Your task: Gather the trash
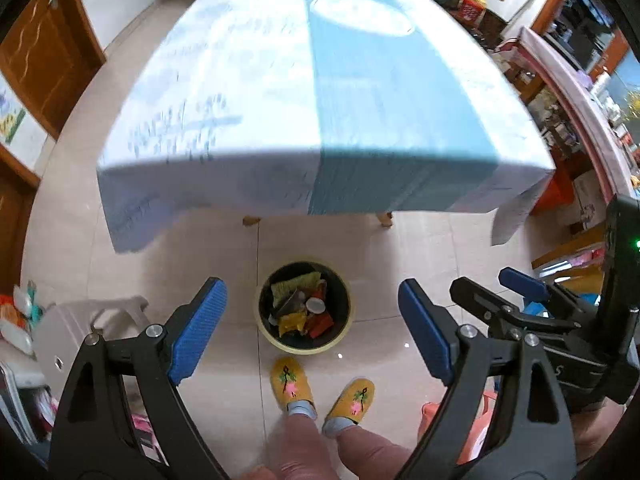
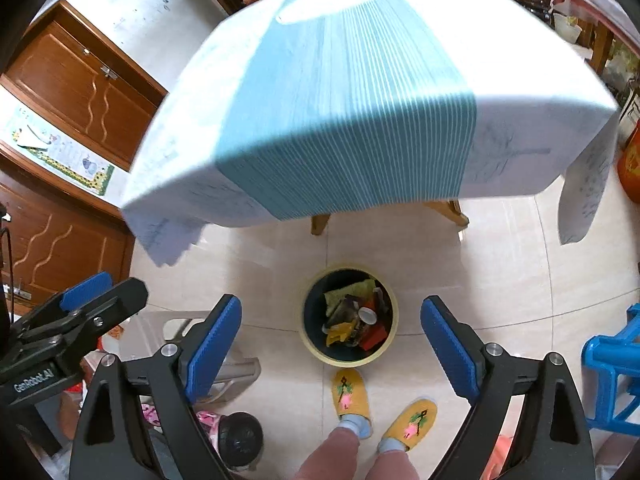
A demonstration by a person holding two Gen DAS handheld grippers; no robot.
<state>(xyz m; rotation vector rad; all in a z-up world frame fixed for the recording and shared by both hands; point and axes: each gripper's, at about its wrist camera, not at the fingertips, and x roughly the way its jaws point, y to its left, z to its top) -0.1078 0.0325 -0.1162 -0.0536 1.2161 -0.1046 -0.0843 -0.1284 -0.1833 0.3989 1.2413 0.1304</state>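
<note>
Both claws, left claw (image 1: pixel 312 328) and right claw (image 2: pixel 332 344), gape wide and empty; scan the bare tabletop (image 1: pixel 280 80) at 12 o'clock beyond the full bin (image 1: pixel 305 306).

Round trash bin (image 1: pixel 305 345) with a pale yellow rim and dark inside sits upright on the floor, lower middle of frame, stuffed with trash (image 1: pixel 301 308): yellow and red wrappers, a white cup.

A table (image 2: pixel 520 80) under a white cloth with a blue striped centre band stands on a glossy beige tiled floor (image 2: pixel 500 280), brown wooden cabinet doors (image 2: pixel 80 80) to one side.
</note>
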